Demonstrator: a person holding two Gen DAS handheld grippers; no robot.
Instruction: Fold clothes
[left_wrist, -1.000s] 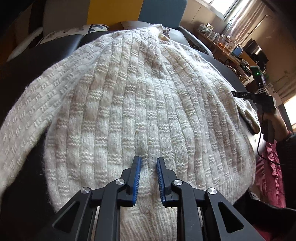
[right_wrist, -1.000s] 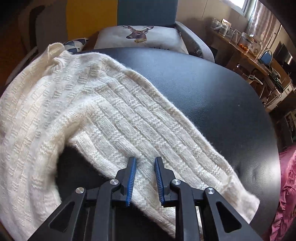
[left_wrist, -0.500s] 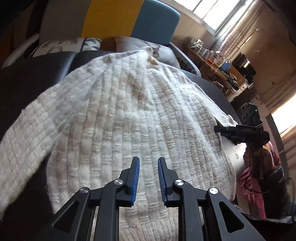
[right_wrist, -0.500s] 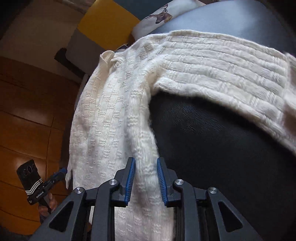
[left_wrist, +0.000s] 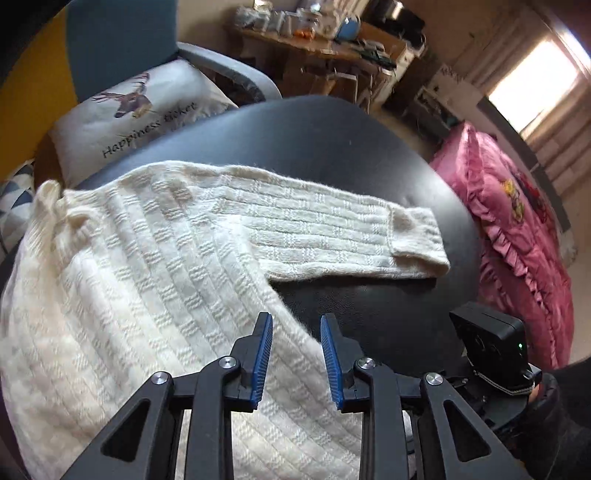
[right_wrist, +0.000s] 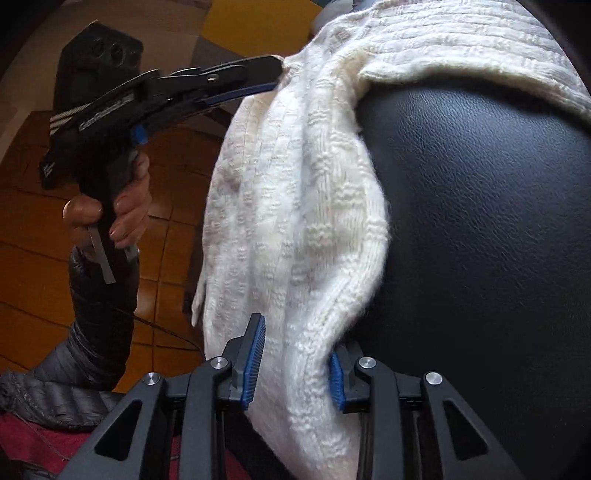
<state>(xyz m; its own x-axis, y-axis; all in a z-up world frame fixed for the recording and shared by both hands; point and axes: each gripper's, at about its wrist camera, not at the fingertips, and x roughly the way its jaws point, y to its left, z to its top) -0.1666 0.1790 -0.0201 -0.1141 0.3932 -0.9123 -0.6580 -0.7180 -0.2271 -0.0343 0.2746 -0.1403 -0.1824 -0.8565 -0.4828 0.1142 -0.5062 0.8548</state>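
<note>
Spread jaws mark the left gripper (left_wrist: 296, 354) in its own view, hovering over the side edge of the cream knit sweater (left_wrist: 147, 288) with nothing between them. That sweater lies across the black leather surface (left_wrist: 332, 147); one sleeve (left_wrist: 332, 236) stretches out to the right, its cuff stopping short of the surface's rim. Bare black leather lies beyond the sleeve and under it. A deer-print cushion (left_wrist: 140, 110) sits past the far edge, and pink bedding (left_wrist: 517, 236) lies off to the right.

From the right wrist, the right gripper (right_wrist: 295, 365) has its jaws parted around a bunched fold of the sweater's hem (right_wrist: 306, 347), which drapes over the surface's edge; wooden floor (right_wrist: 37, 258) shows below. The left gripper reaches the sweater's upper edge.
</note>
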